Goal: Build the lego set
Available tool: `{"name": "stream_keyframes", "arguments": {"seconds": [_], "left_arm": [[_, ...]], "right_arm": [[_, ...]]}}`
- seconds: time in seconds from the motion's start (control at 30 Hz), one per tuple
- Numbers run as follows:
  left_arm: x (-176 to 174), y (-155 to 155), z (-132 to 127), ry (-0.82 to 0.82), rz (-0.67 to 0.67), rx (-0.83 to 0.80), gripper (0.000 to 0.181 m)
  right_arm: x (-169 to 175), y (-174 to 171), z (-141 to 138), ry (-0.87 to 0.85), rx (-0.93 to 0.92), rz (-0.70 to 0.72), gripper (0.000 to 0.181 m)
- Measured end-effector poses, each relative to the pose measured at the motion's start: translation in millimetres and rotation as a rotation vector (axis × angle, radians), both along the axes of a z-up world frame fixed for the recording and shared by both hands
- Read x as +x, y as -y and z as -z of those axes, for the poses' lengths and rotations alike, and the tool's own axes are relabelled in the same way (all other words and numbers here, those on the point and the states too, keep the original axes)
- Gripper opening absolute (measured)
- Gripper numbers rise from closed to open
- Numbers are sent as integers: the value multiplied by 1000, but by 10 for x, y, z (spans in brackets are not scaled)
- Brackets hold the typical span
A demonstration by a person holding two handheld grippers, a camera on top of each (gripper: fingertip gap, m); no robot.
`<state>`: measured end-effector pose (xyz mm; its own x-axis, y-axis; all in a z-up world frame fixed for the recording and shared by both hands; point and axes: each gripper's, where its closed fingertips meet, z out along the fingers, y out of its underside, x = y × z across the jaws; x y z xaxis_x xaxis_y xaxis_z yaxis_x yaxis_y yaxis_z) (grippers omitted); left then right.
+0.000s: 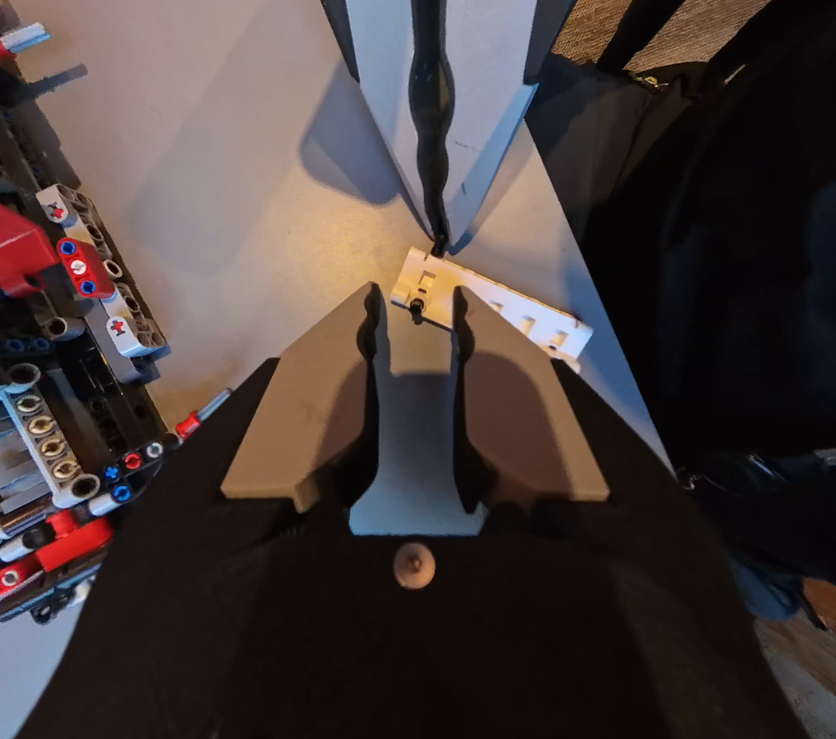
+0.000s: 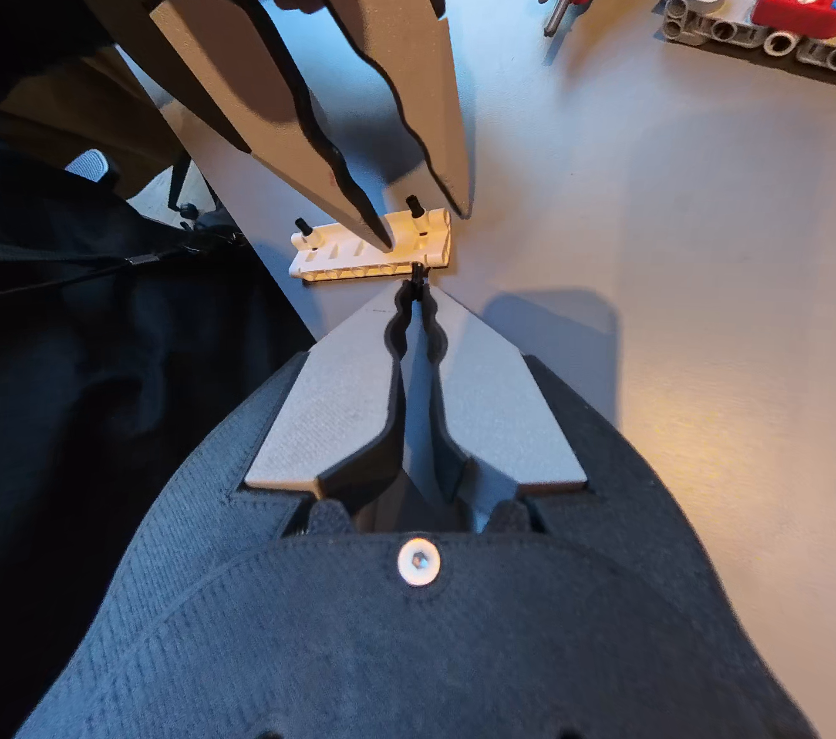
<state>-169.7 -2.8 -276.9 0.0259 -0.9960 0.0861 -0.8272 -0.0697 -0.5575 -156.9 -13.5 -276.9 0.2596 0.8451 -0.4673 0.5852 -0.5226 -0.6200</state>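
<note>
A white lego panel point(image 1: 520, 317) lies flat near the table's edge, also seen in the right wrist view point(image 2: 344, 260). Two black pins point(image 2: 412, 205) stand up from it. My left gripper point(image 1: 416, 292) is open. It straddles one end of the panel, with one fingertip point(image 2: 384, 242) touching the top and the other off the end. My right gripper point(image 2: 417, 290) is shut on a small black pin point(image 2: 417, 273) held against the panel's side edge. It enters the left wrist view from the top point(image 1: 438, 242).
The part-built lego model point(image 1: 68, 333) of grey, black and red beams stands on the white table, at the top right in the right wrist view point(image 2: 733, 7). The table edge point(image 1: 597, 287) runs just past the panel, with a dark bag point(image 2: 113, 355) beyond it. Left and right tips are no more than a few centimetres apart.
</note>
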Motion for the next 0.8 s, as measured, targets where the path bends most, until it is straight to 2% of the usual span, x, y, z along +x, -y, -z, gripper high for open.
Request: {"name": "stream_keyframes", "arguments": {"seconds": [0.23, 0.5, 0.63, 0.73, 0.8], "left_arm": [[106, 39, -28, 8, 87, 41, 22], [123, 34, -25, 54, 52, 2, 10], [109, 26, -23, 75, 21, 10, 11], [73, 2, -20, 68, -5, 41, 22], [68, 38, -18, 72, -1, 28, 20]], "right_arm": [[26, -46, 5, 57, 6, -49, 2], [55, -4, 12, 152, -29, -163, 2], [63, 1, 16, 193, -47, -190, 2], [43, 12, 17, 201, -41, -198, 2], [27, 17, 17, 199, -39, -199, 2]]}}
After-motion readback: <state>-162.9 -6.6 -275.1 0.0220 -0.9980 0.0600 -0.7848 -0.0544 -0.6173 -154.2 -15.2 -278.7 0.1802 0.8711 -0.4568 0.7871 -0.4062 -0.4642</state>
